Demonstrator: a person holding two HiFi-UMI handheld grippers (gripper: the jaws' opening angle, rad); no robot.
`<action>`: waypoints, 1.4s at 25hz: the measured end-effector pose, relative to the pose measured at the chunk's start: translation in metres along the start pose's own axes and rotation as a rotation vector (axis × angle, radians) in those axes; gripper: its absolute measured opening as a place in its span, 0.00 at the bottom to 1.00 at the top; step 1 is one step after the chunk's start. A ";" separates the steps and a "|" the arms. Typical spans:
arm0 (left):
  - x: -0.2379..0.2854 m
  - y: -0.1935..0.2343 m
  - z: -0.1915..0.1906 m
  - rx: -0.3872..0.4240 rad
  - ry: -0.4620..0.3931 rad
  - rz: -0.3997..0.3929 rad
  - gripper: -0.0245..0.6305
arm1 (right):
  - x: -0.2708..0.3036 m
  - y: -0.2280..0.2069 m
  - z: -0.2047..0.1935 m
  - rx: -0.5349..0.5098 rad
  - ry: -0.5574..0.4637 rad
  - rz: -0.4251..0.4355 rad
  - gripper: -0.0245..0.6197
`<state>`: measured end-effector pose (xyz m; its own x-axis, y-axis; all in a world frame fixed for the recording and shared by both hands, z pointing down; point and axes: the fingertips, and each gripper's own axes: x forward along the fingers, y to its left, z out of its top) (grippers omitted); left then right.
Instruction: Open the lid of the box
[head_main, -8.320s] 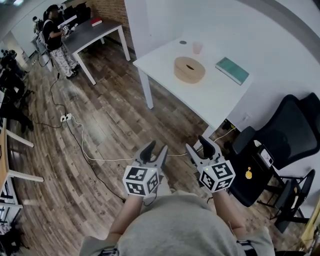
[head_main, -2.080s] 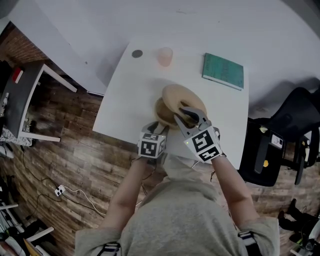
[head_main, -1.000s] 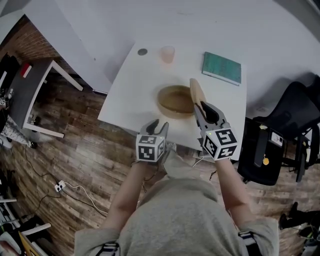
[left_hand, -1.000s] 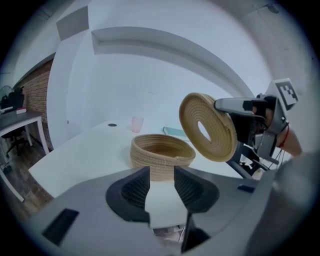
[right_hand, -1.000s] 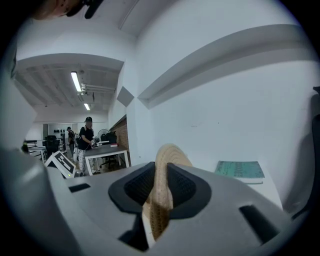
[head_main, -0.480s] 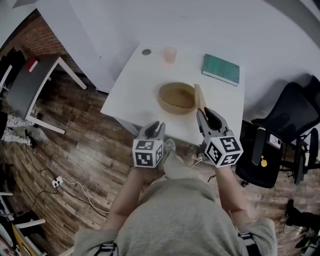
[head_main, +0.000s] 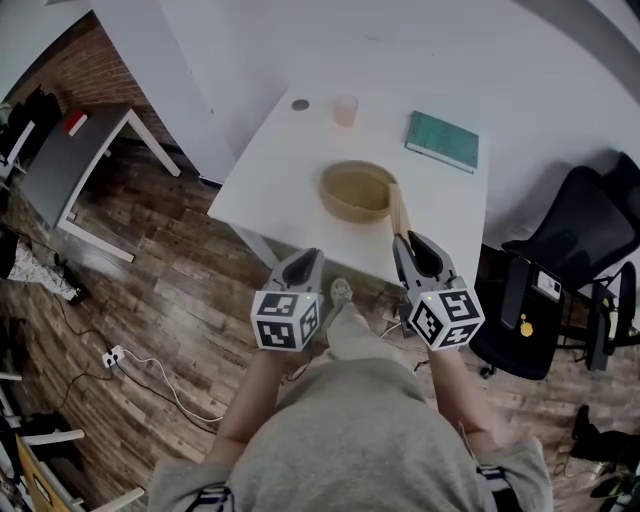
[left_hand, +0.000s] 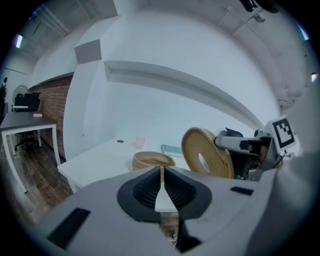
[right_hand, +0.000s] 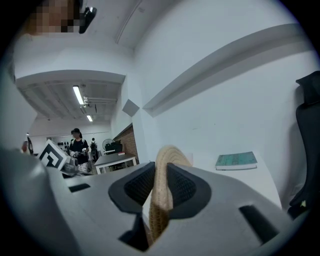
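Observation:
The round woven box (head_main: 354, 190) stands without its lid on the white table (head_main: 280, 170). My right gripper (head_main: 412, 243) is shut on the woven lid (head_main: 400, 211) and holds it on edge, just right of the box near the table's front edge. In the right gripper view the lid's rim (right_hand: 162, 195) sits pinched between the pads. My left gripper (head_main: 306, 260) hangs over the floor in front of the table. Its jaws have just been closing and now meet with nothing between them (left_hand: 161, 172). The left gripper view shows the box (left_hand: 152, 160) and the lifted lid (left_hand: 206, 151).
A green book (head_main: 442, 141) lies at the table's far right. A pink cup (head_main: 345, 109) and a small dark disc (head_main: 300, 104) stand at its far edge. A black office chair (head_main: 575, 235) is right of the table, and a grey table (head_main: 75, 160) is to the left.
The lid has come off the box and been carried right and back toward me, on edge. The left gripper has drawn back off the table and its jaws have closed.

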<state>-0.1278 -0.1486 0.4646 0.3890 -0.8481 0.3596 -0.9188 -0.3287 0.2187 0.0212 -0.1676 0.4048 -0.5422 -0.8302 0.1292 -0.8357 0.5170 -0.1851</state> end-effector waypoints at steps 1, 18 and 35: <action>-0.005 -0.003 0.002 -0.001 -0.007 -0.005 0.07 | -0.004 0.002 -0.001 0.000 0.000 0.003 0.16; -0.058 -0.031 0.008 -0.002 -0.085 -0.045 0.07 | -0.051 0.029 -0.006 0.013 -0.031 0.026 0.16; -0.055 -0.029 0.007 -0.009 -0.080 -0.059 0.07 | -0.050 0.026 -0.005 0.017 -0.038 0.019 0.16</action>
<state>-0.1228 -0.0951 0.4323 0.4359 -0.8577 0.2726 -0.8934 -0.3759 0.2459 0.0260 -0.1112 0.3987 -0.5541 -0.8277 0.0889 -0.8236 0.5295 -0.2033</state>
